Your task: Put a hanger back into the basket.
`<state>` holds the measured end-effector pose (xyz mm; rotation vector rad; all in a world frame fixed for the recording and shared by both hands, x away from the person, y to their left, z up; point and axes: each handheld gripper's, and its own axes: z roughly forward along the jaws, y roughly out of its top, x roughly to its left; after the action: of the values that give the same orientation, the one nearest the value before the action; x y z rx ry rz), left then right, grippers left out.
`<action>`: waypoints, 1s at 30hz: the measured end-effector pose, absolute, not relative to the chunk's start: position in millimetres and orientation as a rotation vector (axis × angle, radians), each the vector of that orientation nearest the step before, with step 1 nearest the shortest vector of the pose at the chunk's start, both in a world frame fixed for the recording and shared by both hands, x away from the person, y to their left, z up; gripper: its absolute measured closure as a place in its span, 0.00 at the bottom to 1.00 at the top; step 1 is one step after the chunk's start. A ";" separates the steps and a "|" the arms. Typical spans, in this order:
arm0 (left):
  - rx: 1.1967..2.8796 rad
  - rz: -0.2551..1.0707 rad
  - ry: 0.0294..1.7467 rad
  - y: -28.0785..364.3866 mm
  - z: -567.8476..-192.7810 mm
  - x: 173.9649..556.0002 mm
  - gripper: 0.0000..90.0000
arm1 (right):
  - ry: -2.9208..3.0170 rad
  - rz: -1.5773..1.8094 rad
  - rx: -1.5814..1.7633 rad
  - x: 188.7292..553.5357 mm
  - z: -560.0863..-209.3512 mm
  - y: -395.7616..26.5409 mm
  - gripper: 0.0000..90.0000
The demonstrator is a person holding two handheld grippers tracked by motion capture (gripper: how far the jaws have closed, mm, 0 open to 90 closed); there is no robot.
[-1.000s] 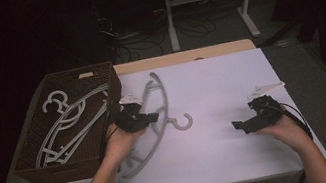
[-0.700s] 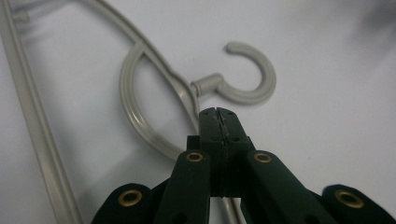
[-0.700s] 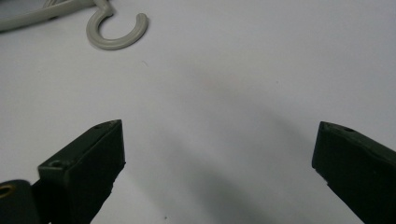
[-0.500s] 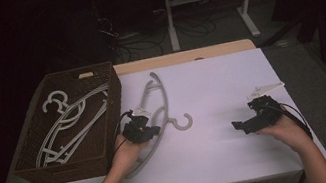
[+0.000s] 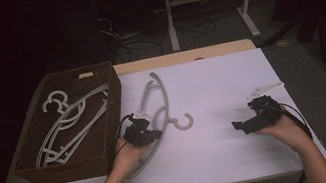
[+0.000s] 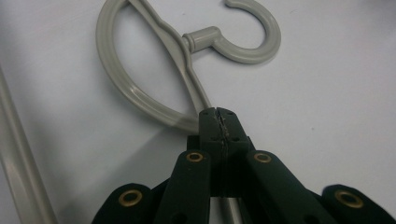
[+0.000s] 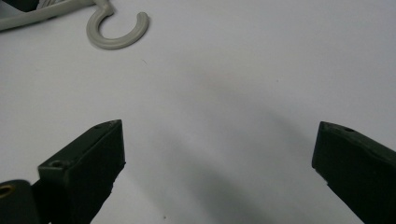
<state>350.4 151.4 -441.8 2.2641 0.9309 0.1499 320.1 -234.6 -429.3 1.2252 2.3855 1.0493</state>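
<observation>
A grey plastic hanger (image 5: 162,96) lies flat on the white tabletop (image 5: 217,92), its hook pointing right. My left gripper (image 5: 151,135) is down on the hanger's lower arm, just left of the hook. In the left gripper view its jaws are pressed together tip to tip (image 6: 218,114), and the hanger (image 6: 140,93) runs under the tips. My right gripper (image 5: 240,126) rests low at the right of the table, apart from the hanger. Its jaws stand wide open (image 7: 217,144) over bare tabletop, with the hanger's hook (image 7: 116,35) farther off.
A dark wicker basket (image 5: 114,100) stands at the table's left edge, holding several more grey hangers (image 5: 69,118). Beyond the table's far edge are desk legs and cables on a dark floor.
My left hand has come down and toward the near edge, so the shut jaws now sit low on the hanger's arm. The hanger and the right hand have stayed where they were.
</observation>
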 end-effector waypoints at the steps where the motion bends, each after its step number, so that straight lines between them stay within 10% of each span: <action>1: 2.266 0.144 0.924 148.4 -441.8 350.4 1.00 | 2.385 1.050 1.225 320.1 -429.2 -234.7 0.03; 30: 2.302 0.009 0.709 23.9 -445.0 355.0 1.00 | 2.389 1.057 1.217 320.2 -428.6 -235.4 0.03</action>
<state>355.0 23.9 -445.0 2.3023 0.7086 0.0091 320.2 -235.4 -428.6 1.2172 2.3893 1.0571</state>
